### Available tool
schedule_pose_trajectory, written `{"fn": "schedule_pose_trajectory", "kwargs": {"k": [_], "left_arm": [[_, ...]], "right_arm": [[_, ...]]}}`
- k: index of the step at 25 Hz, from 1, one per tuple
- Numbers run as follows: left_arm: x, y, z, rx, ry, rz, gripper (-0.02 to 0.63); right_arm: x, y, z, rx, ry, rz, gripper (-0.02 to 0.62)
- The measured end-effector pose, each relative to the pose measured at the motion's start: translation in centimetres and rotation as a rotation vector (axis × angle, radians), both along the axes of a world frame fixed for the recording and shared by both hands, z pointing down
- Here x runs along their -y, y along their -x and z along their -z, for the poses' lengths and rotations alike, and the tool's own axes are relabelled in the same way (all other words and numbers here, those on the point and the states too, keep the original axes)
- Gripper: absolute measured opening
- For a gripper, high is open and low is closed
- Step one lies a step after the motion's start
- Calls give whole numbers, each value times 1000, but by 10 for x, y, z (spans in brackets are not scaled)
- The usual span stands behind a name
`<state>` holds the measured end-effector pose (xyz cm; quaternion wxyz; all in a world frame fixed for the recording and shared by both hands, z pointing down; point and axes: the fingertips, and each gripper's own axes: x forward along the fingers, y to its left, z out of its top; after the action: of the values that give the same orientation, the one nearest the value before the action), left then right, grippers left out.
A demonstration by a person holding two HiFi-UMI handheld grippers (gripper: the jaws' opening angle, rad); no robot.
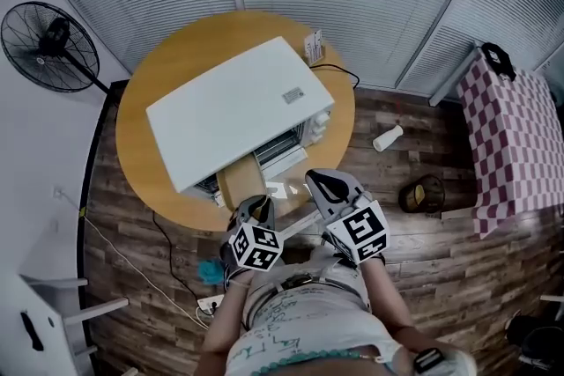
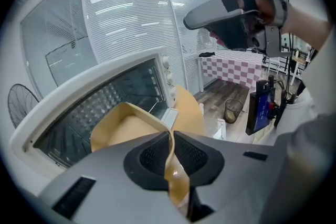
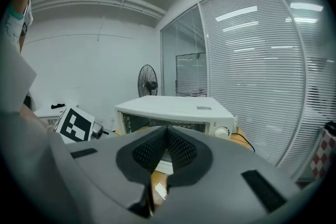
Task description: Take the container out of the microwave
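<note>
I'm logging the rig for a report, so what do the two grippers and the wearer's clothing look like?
Both the left gripper and right gripper have smooth grey shells with black mesh-textured pads. Each carries a cube of black-and-white square markers. The person wears a light top with teal print.

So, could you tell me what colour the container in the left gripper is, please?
The container is tan; left gripper view shows it best.

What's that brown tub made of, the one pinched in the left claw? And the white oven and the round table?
Container: probably kraft paperboard, matte tan. Its thin wall bends where the left gripper pinches it.
Microwave: seemingly painted sheet metal, smooth white, with flat, crisp panels.
Table: wood or wood-look laminate, in an even honey tone. The pictures don't show which.
</note>
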<state>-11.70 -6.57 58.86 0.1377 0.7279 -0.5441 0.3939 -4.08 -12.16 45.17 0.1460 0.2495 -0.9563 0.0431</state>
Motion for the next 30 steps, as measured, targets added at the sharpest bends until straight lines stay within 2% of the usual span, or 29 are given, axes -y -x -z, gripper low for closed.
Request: {"fn": "schedule_pose_trajectory", "kwargs": {"k": [15, 21, 30], "left_arm": [[6, -49, -2, -1, 18, 67, 38], [6, -68, 0, 49, 18, 91, 38], [0, -104, 2, 22, 20, 159, 38]], "right_arm": [[14, -49, -1, 9, 11, 64, -6], [19, -70, -1, 9, 12, 100, -6], [19, -103, -2, 17, 9, 151, -6]]}}
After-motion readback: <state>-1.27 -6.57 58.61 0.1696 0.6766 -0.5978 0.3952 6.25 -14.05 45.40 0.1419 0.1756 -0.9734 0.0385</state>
